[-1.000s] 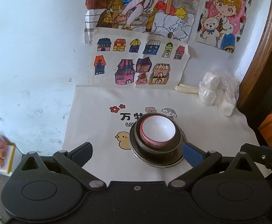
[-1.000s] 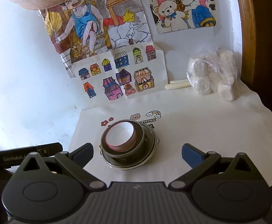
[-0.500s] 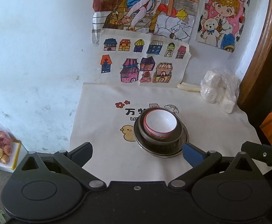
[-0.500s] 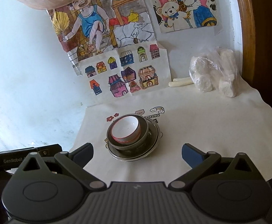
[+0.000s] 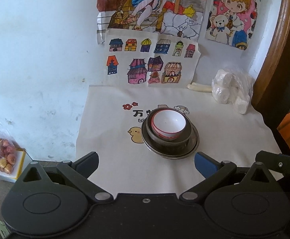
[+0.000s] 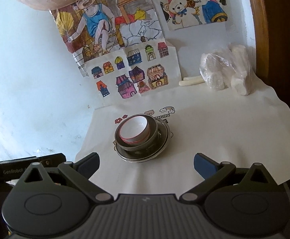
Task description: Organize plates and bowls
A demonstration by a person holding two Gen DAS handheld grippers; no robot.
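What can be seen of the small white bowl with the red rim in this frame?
The small white bowl is round and glossy, ceramic by the look, plain white inside with a thin red line at the rim and red banding on its outer wall. It sits upright and empty, nested in a darker grey bowl, which rests on a metal plate on the printed white cloth. It leans slightly, off-centre in the grey bowl. Neither hand-held gripper touches it; only the grey bowl does.
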